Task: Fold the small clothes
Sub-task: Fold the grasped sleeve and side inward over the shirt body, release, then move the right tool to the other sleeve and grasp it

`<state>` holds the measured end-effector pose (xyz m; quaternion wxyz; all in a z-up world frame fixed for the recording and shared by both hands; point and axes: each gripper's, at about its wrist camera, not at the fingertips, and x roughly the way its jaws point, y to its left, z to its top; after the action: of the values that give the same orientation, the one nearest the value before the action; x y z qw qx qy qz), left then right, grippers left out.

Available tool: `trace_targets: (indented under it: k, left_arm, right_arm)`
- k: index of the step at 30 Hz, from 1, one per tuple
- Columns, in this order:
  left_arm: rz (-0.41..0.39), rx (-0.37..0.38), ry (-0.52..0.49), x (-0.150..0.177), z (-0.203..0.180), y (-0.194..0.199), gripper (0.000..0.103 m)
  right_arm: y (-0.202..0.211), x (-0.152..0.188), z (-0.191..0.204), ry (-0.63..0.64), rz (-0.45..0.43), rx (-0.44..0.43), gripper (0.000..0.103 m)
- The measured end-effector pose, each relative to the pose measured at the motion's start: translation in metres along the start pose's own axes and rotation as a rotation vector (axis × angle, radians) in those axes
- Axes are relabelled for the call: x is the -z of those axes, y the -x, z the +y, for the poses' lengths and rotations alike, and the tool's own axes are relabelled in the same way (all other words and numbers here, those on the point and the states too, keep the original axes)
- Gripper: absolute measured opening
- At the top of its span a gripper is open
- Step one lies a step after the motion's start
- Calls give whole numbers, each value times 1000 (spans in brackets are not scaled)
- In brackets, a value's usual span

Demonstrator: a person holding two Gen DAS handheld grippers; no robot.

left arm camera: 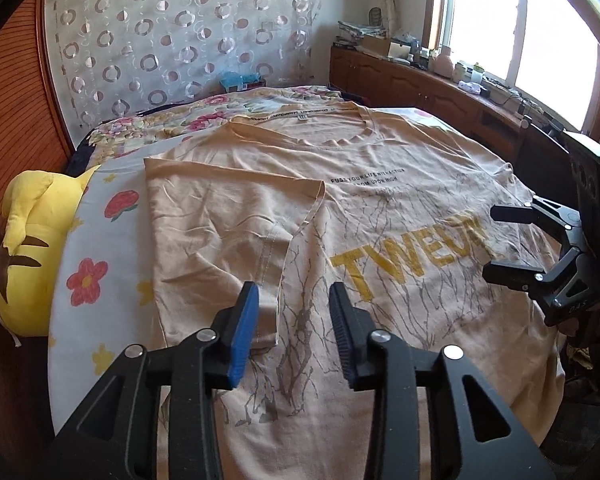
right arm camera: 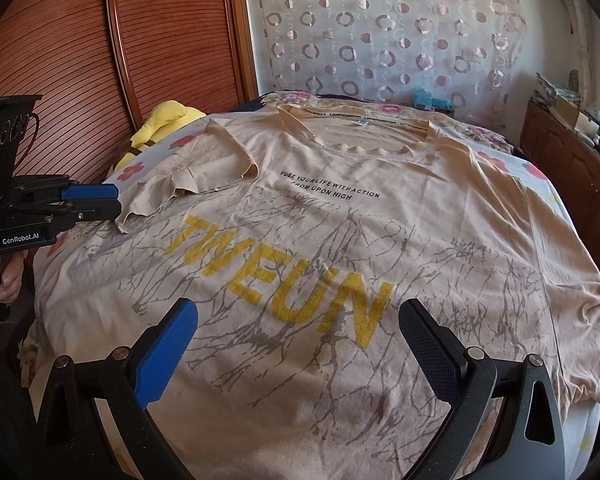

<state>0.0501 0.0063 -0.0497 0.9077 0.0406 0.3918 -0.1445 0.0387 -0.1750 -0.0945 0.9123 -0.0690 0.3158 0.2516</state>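
Note:
A beige T-shirt point(left arm camera: 380, 184) point(right arm camera: 440, 240) with yellow letters lies face up and spread flat on the bed. Its left sleeve point(left arm camera: 228, 208) point(right arm camera: 204, 168) is folded inward over the chest. My left gripper point(left arm camera: 294, 292) hovers over the lower end of that sleeve with its jaws apart; the sleeve's hem lies just below the blue pad and nothing is pinched. In the right wrist view the left gripper point(right arm camera: 100, 200) sits at the shirt's left edge. My right gripper point(right arm camera: 300, 320) point(left arm camera: 500, 244) stands wide open above the shirt's lower front, holding nothing.
A yellow plush toy point(left arm camera: 32, 248) point(right arm camera: 168, 120) lies at the bed's left side on the floral sheet point(left arm camera: 100, 240). A wooden cabinet point(left arm camera: 440, 84) with clutter runs under the window on the right. A hand point(right arm camera: 12, 276) holds the left gripper's handle.

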Motion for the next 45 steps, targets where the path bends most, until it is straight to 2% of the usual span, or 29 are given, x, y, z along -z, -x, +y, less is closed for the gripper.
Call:
trace_targets:
  k: [2, 4, 6, 7, 15, 19, 23, 33, 34, 40, 45]
  left_arm:
    - [6, -14, 11, -3, 4, -4, 45]
    - [0, -31, 13, -5, 7, -8, 68]
    - [-3, -77, 17, -8, 11, -14, 77]
    - [-6, -95, 18, -9, 13, -17, 79]
    - [23, -96, 34, -13, 19, -38, 79]
    - [43, -99, 35, -15, 18, -49, 79]
    - [67, -96, 42, -16, 18, -58, 79]
    - [86, -88, 54, -16, 19, -67, 80]
    - [86, -87, 53, -16, 19, -67, 82]
    - [90, -82, 50, -16, 18, -68, 84]
    - [90, -83, 49, -16, 19, -68, 84]
  right_arm:
    - [0, 0, 0, 1, 0, 0, 100]
    - [0, 0, 0, 0, -1, 0, 100]
    - [0, 0, -1, -3, -2, -3, 100]
    - [0, 0, -1, -5, -2, -2, 100]
    - [8, 1, 0, 4, -11, 11, 100]
    - [23, 7, -12, -24, -30, 26, 100]
    - [41, 16, -38, -67, -51, 85, 100]
    - [80, 58, -138, -237, -51, 317, 86]
    - [84, 62, -149, -253, -52, 335, 84]
    - [103, 79, -194, -332, -35, 381, 77]
    - [98, 82, -199, -325, 13, 364, 70]
